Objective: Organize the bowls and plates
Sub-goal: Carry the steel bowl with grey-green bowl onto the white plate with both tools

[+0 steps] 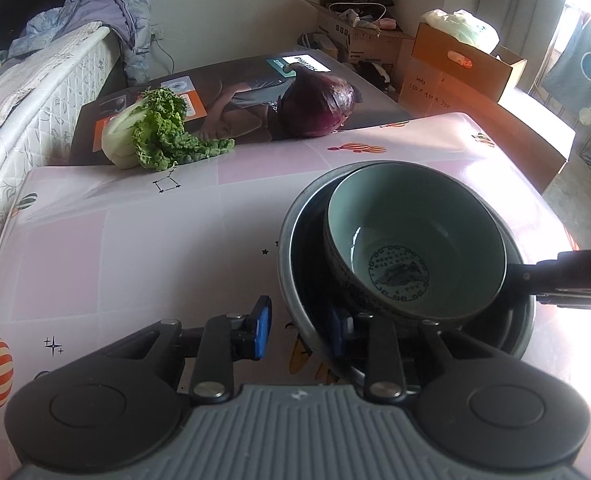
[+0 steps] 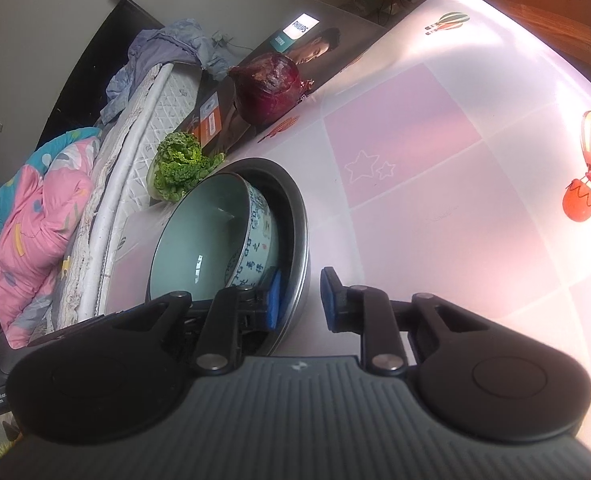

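Note:
A wide dark grey bowl point(image 1: 285, 236) stands on the pink balloon-print tablecloth point(image 1: 135, 248). A celadon bowl point(image 1: 415, 216) with a blue stamp on its bottom sits inside it. My left gripper point(image 1: 302, 314) straddles the dark bowl's near rim, one blue pad outside and one inside, and a slim gap shows at the outer pad. In the right wrist view my right gripper point(image 2: 301, 276) straddles the dark bowl point(image 2: 297, 200) the same way. Its inner pad sits between that wall and the celadon bowl point(image 2: 199, 232), its outer pad just off the wall. One of its fingers point(image 1: 551, 276) shows at the far right.
A green leafy cabbage point(image 1: 155, 132) and a purple cabbage point(image 1: 319, 108) lie on a printed box point(image 1: 231, 80) at the table's back edge. A mattress with bedding point(image 1: 35, 92) runs along the left. Cardboard boxes point(image 1: 455, 64) stand behind on the right.

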The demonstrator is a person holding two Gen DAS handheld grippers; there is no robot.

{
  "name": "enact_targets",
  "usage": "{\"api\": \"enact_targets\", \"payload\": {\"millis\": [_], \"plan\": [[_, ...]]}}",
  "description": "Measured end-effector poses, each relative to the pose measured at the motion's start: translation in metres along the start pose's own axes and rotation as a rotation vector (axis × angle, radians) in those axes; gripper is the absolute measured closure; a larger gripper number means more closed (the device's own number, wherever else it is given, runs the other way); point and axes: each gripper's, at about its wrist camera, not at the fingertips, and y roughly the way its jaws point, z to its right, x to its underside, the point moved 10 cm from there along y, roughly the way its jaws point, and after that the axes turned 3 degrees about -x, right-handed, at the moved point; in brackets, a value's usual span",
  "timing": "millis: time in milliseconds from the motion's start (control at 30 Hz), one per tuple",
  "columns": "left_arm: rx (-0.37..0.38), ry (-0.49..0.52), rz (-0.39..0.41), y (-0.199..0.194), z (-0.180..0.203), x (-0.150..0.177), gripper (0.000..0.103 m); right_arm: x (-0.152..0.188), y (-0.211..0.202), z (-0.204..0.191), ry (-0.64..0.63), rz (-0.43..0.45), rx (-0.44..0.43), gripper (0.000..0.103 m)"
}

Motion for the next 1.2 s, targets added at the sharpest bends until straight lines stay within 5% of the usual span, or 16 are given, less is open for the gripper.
{"api": "enact_targets", "payload": {"millis": [767,1200], "plan": [[-0.019,0.009,0.027,-0.002,0.007,0.000,0.082,-0.003,0.007,0.002,0.010,0.027,-0.076,0.086],[0.011,-0.002,0.098,-0.047,0.012,-0.009,0.082,-0.007,-0.036,-0.021,-0.014,0.082,-0.099,0.086]]}}
